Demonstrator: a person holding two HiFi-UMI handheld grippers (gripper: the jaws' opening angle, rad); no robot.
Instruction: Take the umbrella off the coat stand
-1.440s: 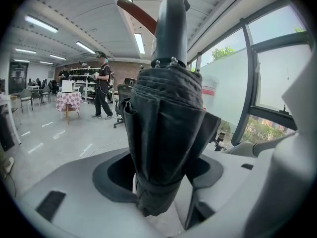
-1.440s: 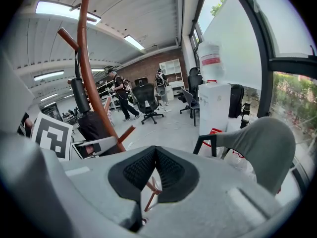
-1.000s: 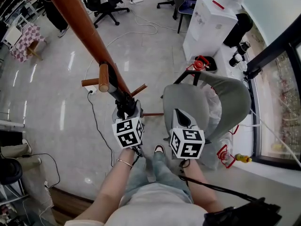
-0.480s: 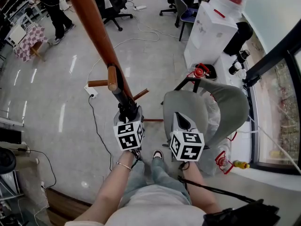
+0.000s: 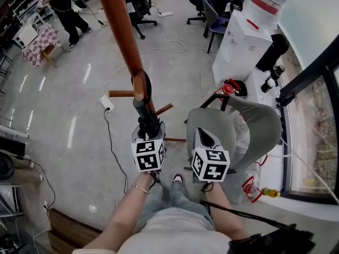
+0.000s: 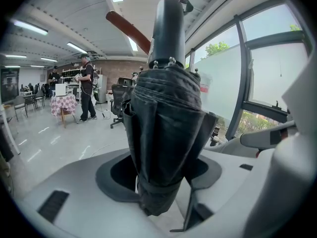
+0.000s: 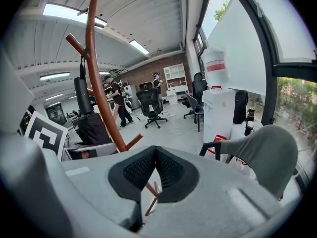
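A folded black umbrella (image 6: 166, 133) fills the left gripper view, with my left gripper (image 6: 158, 182) shut on its canopy. Its black handle (image 6: 168, 29) points up towards a brown peg (image 6: 129, 31). In the head view the umbrella (image 5: 143, 110) lies along the brown coat stand (image 5: 119, 25), and its strap loops round a peg (image 5: 139, 86). My left gripper (image 5: 150, 130) sits just below that peg. To its right my right gripper (image 5: 204, 136) is shut with nothing in it. From the right gripper (image 7: 156, 157) view, the stand (image 7: 96, 78) and umbrella (image 7: 81, 95) are at the left.
A grey chair (image 5: 249, 120) stands close on the right, a white water dispenser (image 5: 246, 30) behind it. A power strip with its cable (image 5: 107, 103) lies on the floor left of the stand. A person (image 5: 66, 7) stands far back left. Office chairs (image 5: 143, 4) stand beyond.
The head view has swung, so the stand and peg now sit further right in the picture. Both grippers keep their places, and the left one still holds the umbrella.
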